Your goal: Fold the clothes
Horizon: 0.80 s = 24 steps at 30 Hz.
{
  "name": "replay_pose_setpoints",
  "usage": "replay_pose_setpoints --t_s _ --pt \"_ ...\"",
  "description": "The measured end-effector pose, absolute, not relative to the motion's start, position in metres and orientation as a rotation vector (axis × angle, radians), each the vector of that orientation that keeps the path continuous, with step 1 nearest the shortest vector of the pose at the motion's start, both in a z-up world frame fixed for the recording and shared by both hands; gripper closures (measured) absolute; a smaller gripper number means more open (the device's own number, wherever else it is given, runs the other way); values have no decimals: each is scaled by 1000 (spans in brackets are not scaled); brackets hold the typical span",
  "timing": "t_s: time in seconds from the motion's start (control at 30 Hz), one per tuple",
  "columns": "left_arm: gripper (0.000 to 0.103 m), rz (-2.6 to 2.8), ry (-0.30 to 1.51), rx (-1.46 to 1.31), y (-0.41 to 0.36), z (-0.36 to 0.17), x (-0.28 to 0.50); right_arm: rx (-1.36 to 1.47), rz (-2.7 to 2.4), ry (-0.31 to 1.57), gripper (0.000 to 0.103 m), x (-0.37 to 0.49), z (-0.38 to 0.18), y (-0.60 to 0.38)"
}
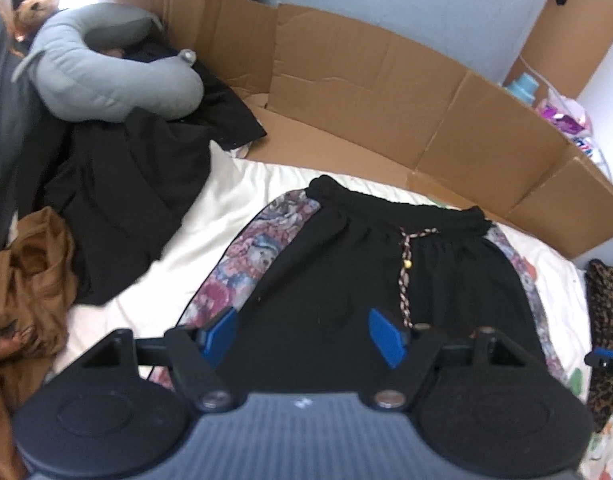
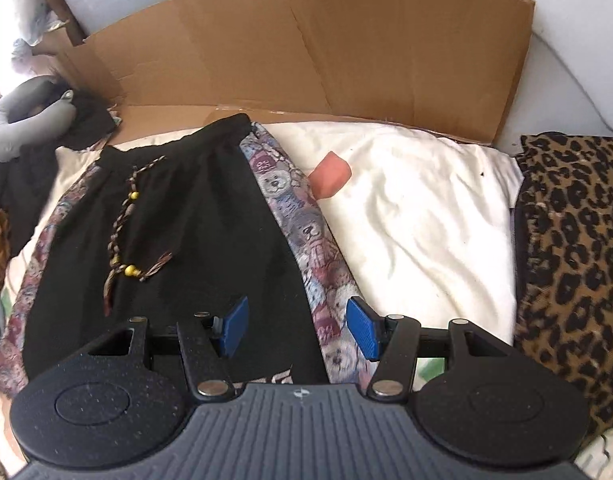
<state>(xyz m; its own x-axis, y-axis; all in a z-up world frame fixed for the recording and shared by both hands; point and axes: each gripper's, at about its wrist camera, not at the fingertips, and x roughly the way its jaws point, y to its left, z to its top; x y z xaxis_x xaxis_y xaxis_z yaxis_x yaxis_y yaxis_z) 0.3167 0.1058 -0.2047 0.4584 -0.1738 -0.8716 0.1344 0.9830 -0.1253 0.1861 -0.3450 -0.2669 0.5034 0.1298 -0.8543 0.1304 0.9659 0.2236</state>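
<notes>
Grippers poised over black shorts, jaws apart, nothing clamped.
Left gripper (image 1: 302,334) above the shorts (image 1: 346,264) near the braided drawstring (image 1: 404,276); right gripper (image 2: 298,326) over the bear-print side stripe (image 2: 306,232). Shorts spread flat on white bedsheet (image 2: 418,216), waistband toward cardboard (image 2: 306,52); leopard-print fabric (image 2: 570,248) alongside.

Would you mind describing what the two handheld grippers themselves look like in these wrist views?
The two look alike. The left gripper and right gripper each have two flat blue ribbed pads on angular black link arms joined by silver pivot pins. Behind sits a ribbed grey body between two round black textured discs, with a small white mark at its centre. No hand or sleeve shows.
</notes>
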Motion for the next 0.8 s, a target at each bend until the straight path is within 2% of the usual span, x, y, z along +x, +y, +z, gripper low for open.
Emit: replay_pose_setpoints --t_s 0.07,0.13,0.2,0.23,0.27,0.3,0.33,0.37,0.4,0.47,0.73,0.8 --pt "29 -200 1066 -28 104 -215 326 278 17 1032 46 191 -280 -345" --pt "31 -207 1058 -34 104 -228 337 290 31 1019 54 194 -290 -345" --pt "38 -211 1055 -49 106 -241 346 304 36 995 58 197 -300 -345" --pt "41 -211 1055 -56 107 -249 350 303 35 981 65 199 -305 -344" --pt "48 -211 1054 -62 109 -257 353 303 36 972 69 201 -309 -344" --pt "55 -213 1056 -59 109 -264 357 302 38 963 79 204 -313 -343" --pt "58 -215 1058 -56 110 -271 360 304 42 959 89 207 -317 -343" --pt "62 -216 1055 -50 111 -276 362 305 46 955 92 210 -320 -342" --pt "72 -217 1052 -43 112 -282 365 299 44 948 93 213 -323 -342" --pt "82 -219 1046 -31 115 -293 370 290 39 937 93 220 -328 -342" --pt "81 -170 1086 24 127 -333 390 353 32 953 93 238 -352 -347" --pt "86 -144 1116 60 128 -347 395 374 36 974 92 241 -356 -348"
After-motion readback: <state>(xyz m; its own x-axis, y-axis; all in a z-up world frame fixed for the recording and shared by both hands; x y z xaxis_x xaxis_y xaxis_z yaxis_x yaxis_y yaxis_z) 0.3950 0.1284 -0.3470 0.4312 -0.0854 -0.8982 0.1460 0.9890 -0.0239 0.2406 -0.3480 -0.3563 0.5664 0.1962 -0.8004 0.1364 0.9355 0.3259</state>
